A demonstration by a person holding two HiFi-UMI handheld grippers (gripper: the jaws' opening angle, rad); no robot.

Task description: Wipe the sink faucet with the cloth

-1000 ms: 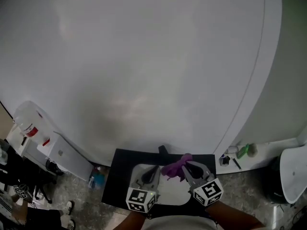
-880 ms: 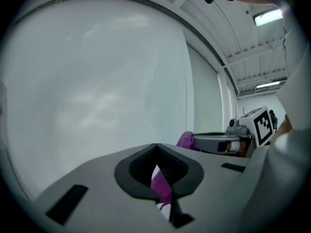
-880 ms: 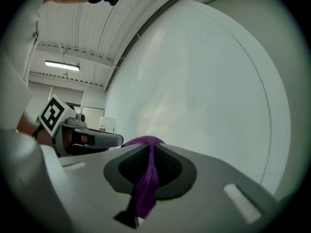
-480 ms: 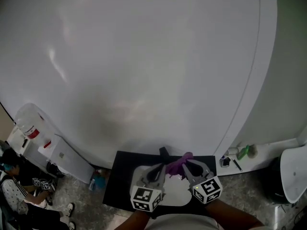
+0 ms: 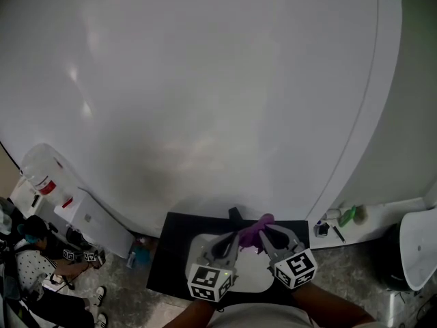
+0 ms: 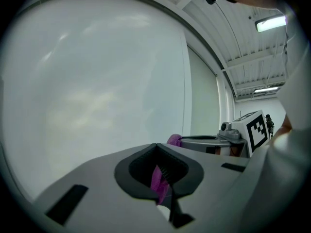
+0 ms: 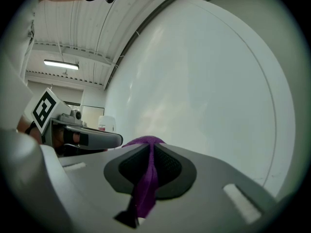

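A purple cloth (image 5: 254, 229) is stretched between my two grippers at the bottom of the head view. They hover over a white sink basin (image 5: 249, 279) set in a black counter (image 5: 171, 244). A dark faucet (image 5: 234, 215) stands just behind the basin, beyond the cloth. My left gripper (image 5: 229, 241) is shut on one end of the cloth (image 6: 158, 182). My right gripper (image 5: 263, 235) is shut on the other end (image 7: 146, 178). In the left gripper view the right gripper (image 6: 228, 141) sits close by; in the right gripper view the left gripper (image 7: 82, 137) shows at the left.
A large curved white wall (image 5: 205, 94) fills most of the head view. A ledge at the right carries a green bottle (image 5: 347, 216) and small items. White containers (image 5: 41, 173) stand at the left. A person (image 5: 34, 265) sits at the lower left. A blue bottle (image 5: 136, 255) stands beside the counter.
My left gripper has shifted right, closer to the right gripper and the cloth. A person has come into view at the lower left. The right gripper has barely moved.
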